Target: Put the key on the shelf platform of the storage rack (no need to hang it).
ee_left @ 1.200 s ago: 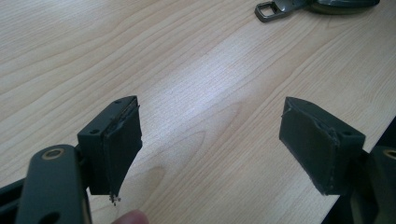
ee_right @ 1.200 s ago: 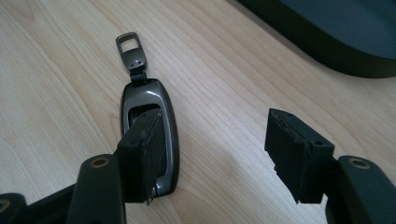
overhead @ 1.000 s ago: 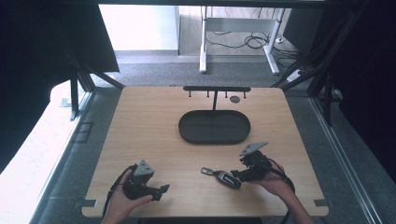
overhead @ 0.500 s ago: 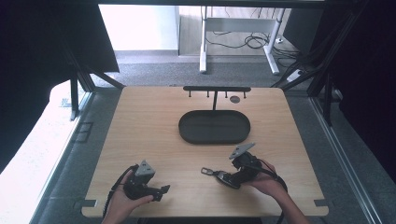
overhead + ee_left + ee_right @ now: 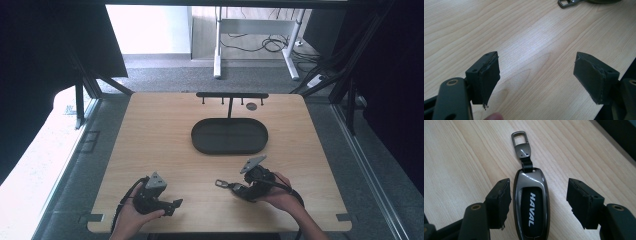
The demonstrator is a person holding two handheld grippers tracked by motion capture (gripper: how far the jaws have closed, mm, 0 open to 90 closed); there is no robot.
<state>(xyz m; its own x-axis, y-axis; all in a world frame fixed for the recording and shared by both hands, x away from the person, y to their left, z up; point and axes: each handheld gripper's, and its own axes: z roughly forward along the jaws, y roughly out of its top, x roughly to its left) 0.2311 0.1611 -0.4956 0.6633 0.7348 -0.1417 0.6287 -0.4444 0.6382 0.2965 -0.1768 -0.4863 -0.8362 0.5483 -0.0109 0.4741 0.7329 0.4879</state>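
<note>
A dark metallic car key fob (image 5: 532, 207) marked HAVAL lies flat on the wooden table, its clip (image 5: 521, 143) pointing away from the camera. My right gripper (image 5: 539, 205) is open with one jaw on each side of the fob, which lies close to the left jaw. In the high view the fob (image 5: 231, 187) lies near the table's front edge, with my right gripper (image 5: 239, 191) over its right end. My left gripper (image 5: 537, 80) is open over bare wood, and sits at the front left (image 5: 172, 206) of the high view. The fob's clip (image 5: 567, 3) peeks in at the top of the left gripper view.
A black oval tray (image 5: 229, 136) sits mid-table. Behind it stands a black rack (image 5: 232, 95) with small hooks, and a small round disc (image 5: 251, 106) lies near it. The table's front edge is close to both hands.
My right gripper has slid left toward the key fob and now straddles it. The left gripper has stayed where it was.
</note>
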